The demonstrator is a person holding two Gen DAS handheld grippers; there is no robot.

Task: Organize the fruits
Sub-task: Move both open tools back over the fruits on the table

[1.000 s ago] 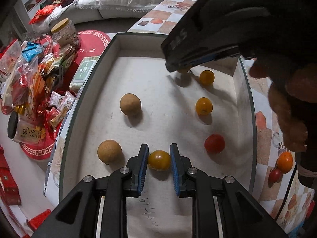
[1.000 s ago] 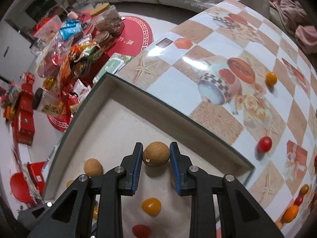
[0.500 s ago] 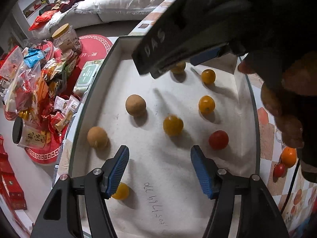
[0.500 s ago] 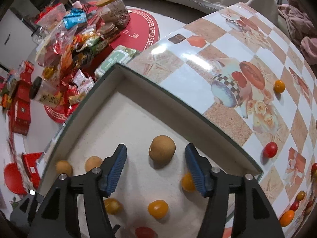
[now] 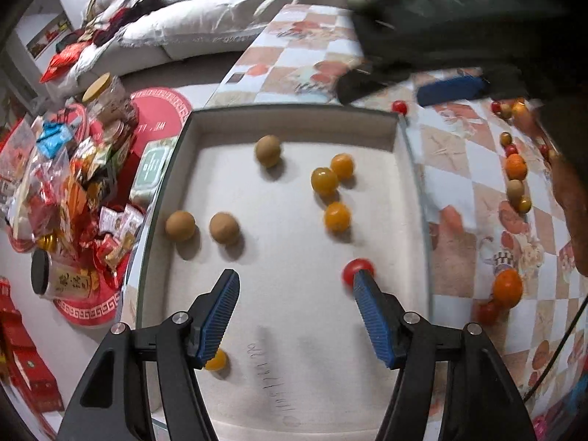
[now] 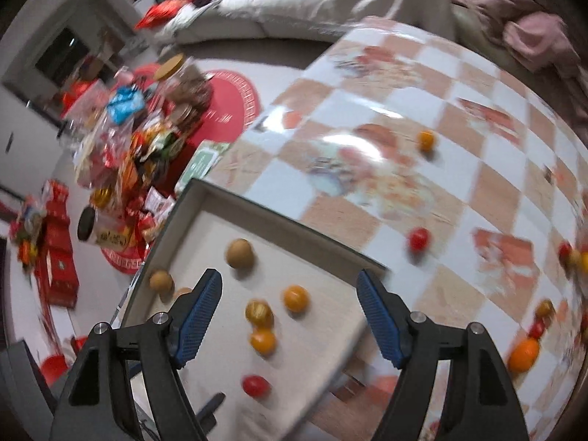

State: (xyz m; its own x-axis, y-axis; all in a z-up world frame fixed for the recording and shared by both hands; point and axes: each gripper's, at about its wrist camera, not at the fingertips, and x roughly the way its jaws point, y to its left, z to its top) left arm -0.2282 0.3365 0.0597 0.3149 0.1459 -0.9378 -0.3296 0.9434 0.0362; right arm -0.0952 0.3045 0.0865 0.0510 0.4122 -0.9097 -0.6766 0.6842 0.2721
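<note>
A: Risk check. Left hand-held gripper (image 5: 294,301) wide open, empty, low over tray (image 5: 400,125); its right finger hides part of the red tomato (image 5: 358,268), could knock it.

B: Right hand-held gripper (image 6: 288,307) also wide, empty. Loose fruit (image 6: 419,239) on checkered surface (image 6: 459,154) beyond may roll.

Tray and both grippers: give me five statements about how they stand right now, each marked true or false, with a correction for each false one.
1. The left gripper is open and holds nothing. True.
2. The right gripper is shut on a brown fruit. False: it is open and empty; the brown fruit lies in the tray.
3. Three brown fruits lie in the tray. True.
4. The red tomato in the tray sits among the brown fruits. False: it lies apart, by the left gripper's right fingertip.
5. Every fruit is in the tray. False: several, such as an orange one, are on the tablecloth.
</note>
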